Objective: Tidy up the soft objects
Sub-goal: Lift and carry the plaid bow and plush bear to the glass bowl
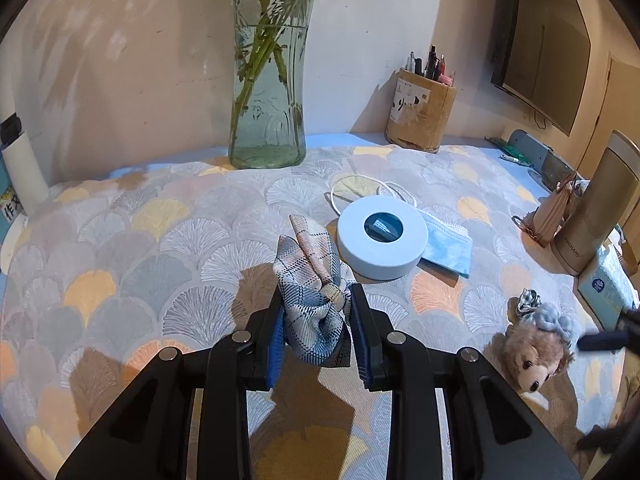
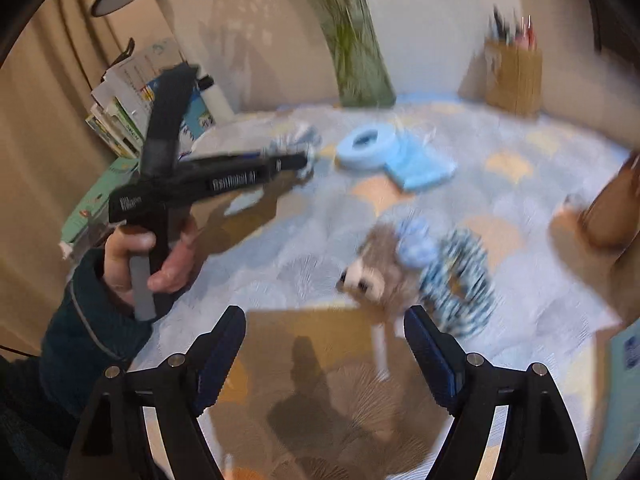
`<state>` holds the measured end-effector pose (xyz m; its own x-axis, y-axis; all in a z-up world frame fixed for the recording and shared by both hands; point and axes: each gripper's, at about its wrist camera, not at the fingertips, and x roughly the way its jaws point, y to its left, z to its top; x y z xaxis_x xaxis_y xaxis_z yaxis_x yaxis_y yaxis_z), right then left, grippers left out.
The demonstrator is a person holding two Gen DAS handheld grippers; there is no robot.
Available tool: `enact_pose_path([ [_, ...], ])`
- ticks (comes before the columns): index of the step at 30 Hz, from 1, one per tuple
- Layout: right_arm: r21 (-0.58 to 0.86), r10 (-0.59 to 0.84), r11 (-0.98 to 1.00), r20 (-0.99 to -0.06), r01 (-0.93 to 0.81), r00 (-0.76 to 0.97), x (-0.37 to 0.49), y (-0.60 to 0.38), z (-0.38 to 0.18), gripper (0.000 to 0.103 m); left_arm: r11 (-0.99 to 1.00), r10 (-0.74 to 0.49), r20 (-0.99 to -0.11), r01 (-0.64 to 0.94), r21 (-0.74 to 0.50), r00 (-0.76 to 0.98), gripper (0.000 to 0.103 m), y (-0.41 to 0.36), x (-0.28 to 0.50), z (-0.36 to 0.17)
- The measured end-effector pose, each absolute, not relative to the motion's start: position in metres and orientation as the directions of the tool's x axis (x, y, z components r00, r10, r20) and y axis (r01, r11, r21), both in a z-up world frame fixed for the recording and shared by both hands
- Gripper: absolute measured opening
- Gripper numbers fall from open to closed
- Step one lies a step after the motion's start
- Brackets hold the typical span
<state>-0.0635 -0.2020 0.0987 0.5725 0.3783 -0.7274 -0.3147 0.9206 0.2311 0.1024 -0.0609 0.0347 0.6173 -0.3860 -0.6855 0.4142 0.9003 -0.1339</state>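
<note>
My left gripper [image 1: 317, 300] is shut on a plaid cloth [image 1: 314, 280] in blue, grey and peach, held above the patterned tablecloth [image 1: 160, 248]. The right wrist view, blurred, shows that gripper [image 2: 306, 162] from the side with the cloth at its tip. A brown plush bear [image 1: 532, 354] with a blue hair scrunchie [image 1: 554, 318] lies at the right; it also shows in the right wrist view [image 2: 380, 272] beside a blue-patterned scrunchie [image 2: 460, 280]. A blue face mask [image 1: 448, 246] lies under a round white box. My right gripper [image 2: 325, 322] is open and empty, just short of the bear.
A round white box [image 1: 382, 236] with a white cable sits mid-table. A glass vase [image 1: 266, 80] with green stems and a pen holder [image 1: 420, 114] stand at the back wall. A metal flask [image 1: 596, 216] and a tissue pack [image 1: 608, 288] stand at the right edge.
</note>
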Motion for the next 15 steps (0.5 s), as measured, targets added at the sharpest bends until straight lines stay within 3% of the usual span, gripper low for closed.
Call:
enact_pose_path([
  [5, 0.139, 0.251, 0.964, -0.758, -0.227, 0.602, -0.030, -0.192, 0.087, 0.079, 0.899, -0.385, -0.684, 0.420, -0.126, 0.620, 0.026, -0.062, 0.101, 0.035],
  [6, 0.122, 0.225, 0.971, -0.766, -0.207, 0.602, -0.024, -0.191, 0.082, 0.076, 0.896, -0.390, -0.682, 0.425, -0.127, 0.619, 0.026, -0.063, 0.101, 0.035],
  [8, 0.101, 0.179, 0.981, -0.792, -0.164, 0.583, -0.013, -0.192, 0.069, 0.060, 0.895, -0.390, -0.681, 0.429, -0.123, 0.620, 0.026, -0.064, 0.100, 0.035],
  [15, 0.091, 0.146, 0.988, -0.789, -0.123, 0.597, -0.012, -0.203, 0.060, 0.045, 0.893, -0.386, -0.676, 0.438, -0.103, 0.628, 0.026, -0.067, 0.096, 0.036],
])
